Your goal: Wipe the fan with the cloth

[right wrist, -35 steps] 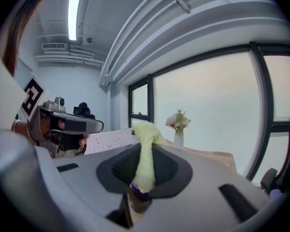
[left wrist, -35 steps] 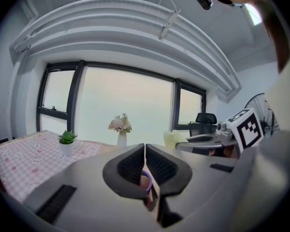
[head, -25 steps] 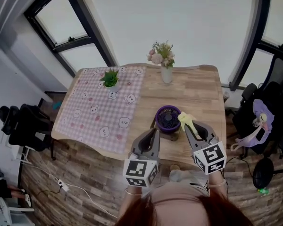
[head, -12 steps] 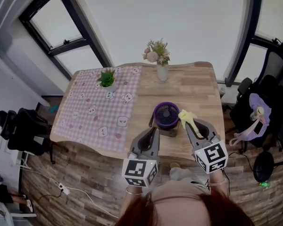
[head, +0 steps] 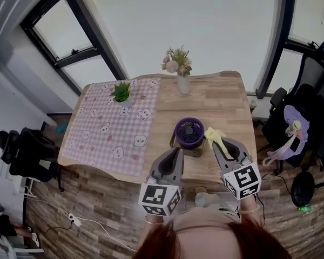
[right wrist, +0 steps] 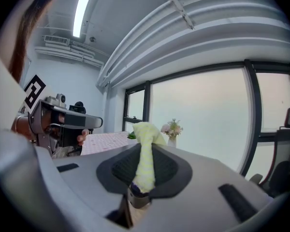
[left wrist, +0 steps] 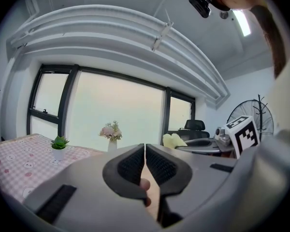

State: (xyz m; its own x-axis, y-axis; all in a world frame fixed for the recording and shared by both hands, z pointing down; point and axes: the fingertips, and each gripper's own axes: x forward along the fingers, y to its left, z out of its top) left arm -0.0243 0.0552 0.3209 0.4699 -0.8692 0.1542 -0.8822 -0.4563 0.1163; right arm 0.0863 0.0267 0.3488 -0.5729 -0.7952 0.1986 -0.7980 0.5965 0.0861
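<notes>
A pink checked mat covers the left part of the wooden table, with a small potted plant near its far edge. My left gripper hangs over the near edge, its jaws pressed together on nothing. The purple fan stands on the bare wood just ahead, between my two tools. My right gripper pinches the yellow cloth, whose free end sticks out close beside the fan's right rim.

No text is legible; the left gripper and right gripper bear only black-and-white square markers.
</notes>
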